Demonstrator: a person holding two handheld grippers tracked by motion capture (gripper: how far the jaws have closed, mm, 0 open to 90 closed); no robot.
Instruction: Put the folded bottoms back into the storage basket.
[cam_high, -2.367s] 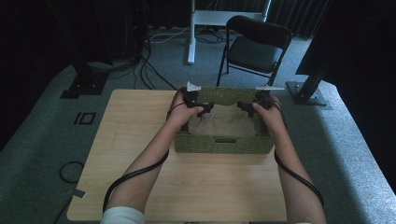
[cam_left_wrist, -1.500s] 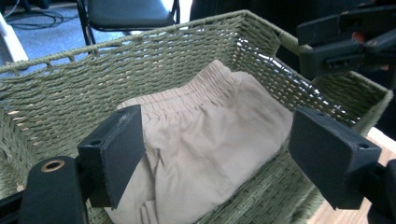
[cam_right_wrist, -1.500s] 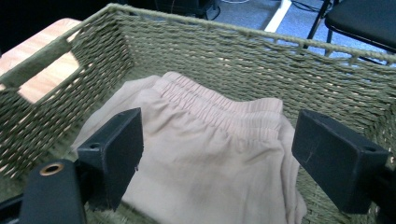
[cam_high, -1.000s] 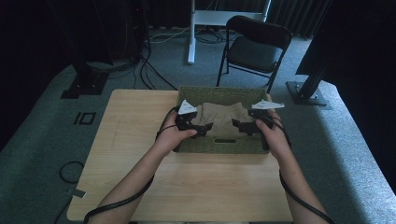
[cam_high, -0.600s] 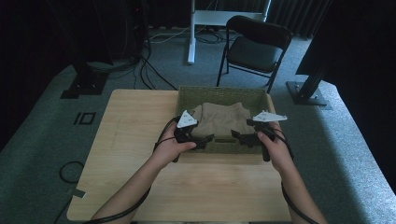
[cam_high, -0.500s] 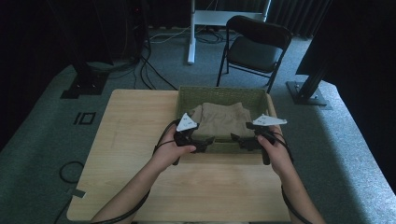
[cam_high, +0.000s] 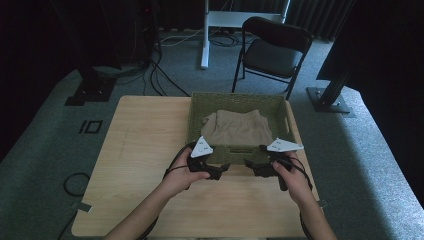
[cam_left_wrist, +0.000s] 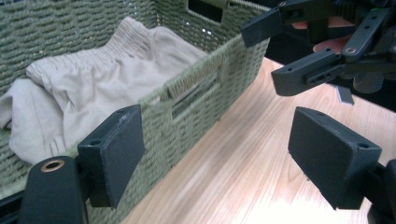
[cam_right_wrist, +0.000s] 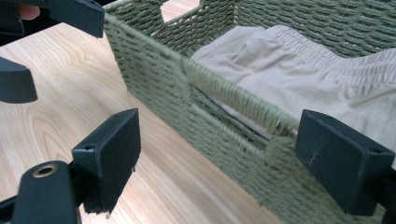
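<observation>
A green woven basket (cam_high: 196, 116) stands at the far middle of the wooden table, with a folded beige cloth (cam_high: 237, 129) lying inside it. My left gripper (cam_high: 223, 168) and right gripper (cam_high: 249, 163) hover just in front of the basket's near wall, tips pointing at each other. Both are open and hold nothing. In the left gripper view the open left gripper (cam_left_wrist: 219, 158) faces the basket wall (cam_left_wrist: 191, 112) and the cloth (cam_left_wrist: 107, 84), with the right gripper (cam_left_wrist: 299, 51) beyond. In the right gripper view the right gripper (cam_right_wrist: 224, 158) straddles the handle cut-out of the basket (cam_right_wrist: 154, 79), beside the cloth (cam_right_wrist: 299, 74).
The light wood table (cam_high: 140, 150) stretches to the left of the basket and in front of it. A black folding chair (cam_high: 272, 50) stands on the carpet behind the table. Cables and stand bases (cam_high: 92, 90) lie at the back left.
Both hands drew back toward the person, from over the cloth deep in the basket to just outside its near wall. The cloth stays in the basket.
</observation>
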